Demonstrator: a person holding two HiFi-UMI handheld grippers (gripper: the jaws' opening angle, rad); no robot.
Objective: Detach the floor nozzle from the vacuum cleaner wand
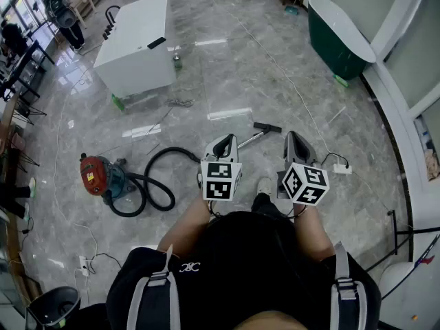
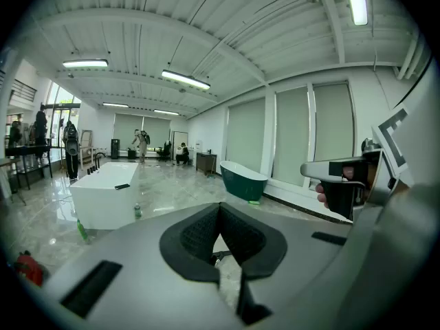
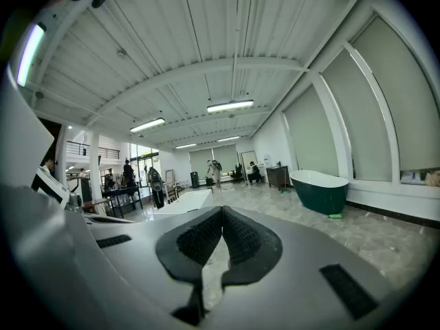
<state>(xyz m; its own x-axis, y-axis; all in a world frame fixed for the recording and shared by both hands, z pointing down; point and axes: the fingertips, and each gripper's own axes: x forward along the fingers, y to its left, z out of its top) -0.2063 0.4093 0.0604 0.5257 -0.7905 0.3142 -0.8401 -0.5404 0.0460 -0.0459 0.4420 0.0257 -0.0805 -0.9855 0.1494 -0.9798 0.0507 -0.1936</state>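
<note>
Grey marble floor (image 1: 227, 67) lies open all round. The left tool (image 1: 223, 143) and right tool (image 1: 294, 139) are both closed on nothing. Just beyond them, at twelve o'clock, the black floor nozzle (image 1: 267, 126) lies at the far end of the wand (image 1: 249, 140). A red vacuum body (image 1: 96, 174) sits at nine o'clock. Farther off are a white tub (image 1: 134, 43) at eleven and a green bathtub (image 1: 337, 36) at one.

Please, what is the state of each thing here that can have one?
left hand-held gripper: shut, empty.
right hand-held gripper: shut, empty.
floor nozzle: attached to the wand, lying on the floor.
hose: curled in a loop on the floor.
</note>
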